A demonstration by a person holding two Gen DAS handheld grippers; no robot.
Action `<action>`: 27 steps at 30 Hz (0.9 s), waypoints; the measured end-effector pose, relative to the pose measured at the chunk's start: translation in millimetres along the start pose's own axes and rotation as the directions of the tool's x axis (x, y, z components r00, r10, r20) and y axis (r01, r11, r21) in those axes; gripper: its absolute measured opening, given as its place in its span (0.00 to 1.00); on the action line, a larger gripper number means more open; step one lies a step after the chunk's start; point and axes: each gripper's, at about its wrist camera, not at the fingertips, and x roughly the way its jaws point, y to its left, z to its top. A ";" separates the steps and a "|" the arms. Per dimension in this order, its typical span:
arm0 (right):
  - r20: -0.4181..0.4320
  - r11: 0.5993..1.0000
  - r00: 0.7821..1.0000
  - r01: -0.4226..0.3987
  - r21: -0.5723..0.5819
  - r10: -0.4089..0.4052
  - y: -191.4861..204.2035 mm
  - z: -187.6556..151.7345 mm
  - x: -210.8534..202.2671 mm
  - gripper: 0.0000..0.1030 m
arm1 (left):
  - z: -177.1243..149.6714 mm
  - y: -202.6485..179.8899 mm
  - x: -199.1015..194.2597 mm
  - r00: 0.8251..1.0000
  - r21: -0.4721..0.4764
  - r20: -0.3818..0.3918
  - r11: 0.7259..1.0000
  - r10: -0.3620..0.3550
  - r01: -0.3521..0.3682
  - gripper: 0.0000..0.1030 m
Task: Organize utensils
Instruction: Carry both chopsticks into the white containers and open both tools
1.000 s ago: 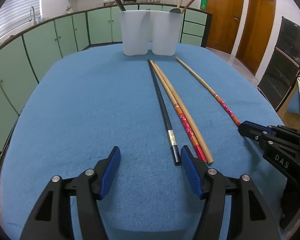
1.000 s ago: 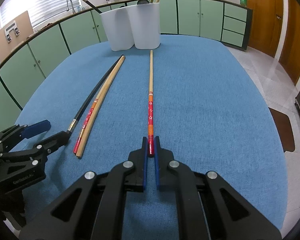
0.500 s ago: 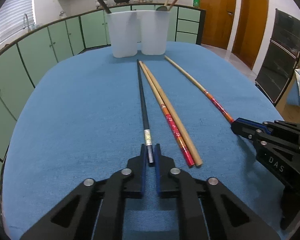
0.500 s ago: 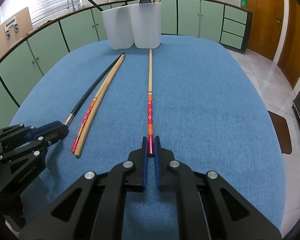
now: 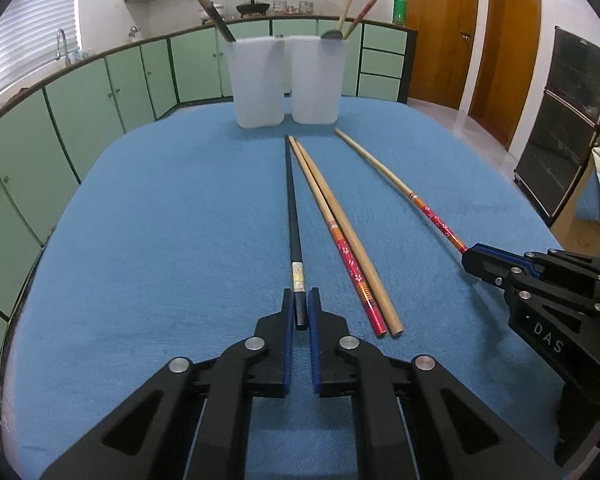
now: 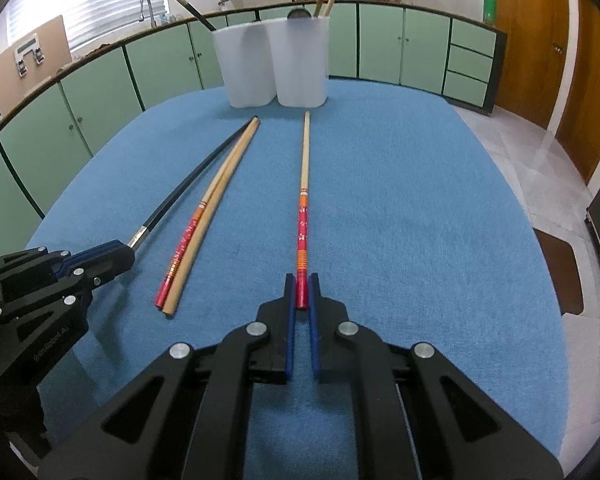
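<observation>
We see the long black chopstick with a silver band (image 5: 293,216) lying on the blue cloth-covered table (image 5: 160,240), its butt end clamped in our left gripper (image 5: 299,312). Our right gripper (image 6: 302,294) is closed on the red-patterned wooden chopstick (image 6: 303,200). Between them lie a red-handled chopstick (image 5: 350,268) and plain wooden chopstick (image 5: 356,240), touching. Two white plastic holders (image 5: 284,80) stand beyond.

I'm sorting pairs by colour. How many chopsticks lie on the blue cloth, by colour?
Black chopstick: 1
Red-handled chopsticks: 2
Plain wooden chopstick: 1
Total: 4
</observation>
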 end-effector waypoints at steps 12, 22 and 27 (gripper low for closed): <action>0.123 0.999 0.992 -0.038 -0.018 0.040 -0.6 37.5 -55.2 0.05 | 35.9 6.4 -68.9 0.985 -0.004 0.172 1.000 -0.002 0.003 0.07; 0.218 0.994 0.971 -0.090 -0.059 0.101 2.7 85.5 -96.3 0.05 | 82.5 11.5 -102.6 0.953 0.010 0.301 0.999 -0.032 0.030 0.06; 0.237 0.987 0.959 -0.139 -0.083 0.155 3.8 114.4 -108.6 0.05 | 105.2 11.3 -107.6 0.942 0.033 0.331 0.998 -0.059 0.051 0.06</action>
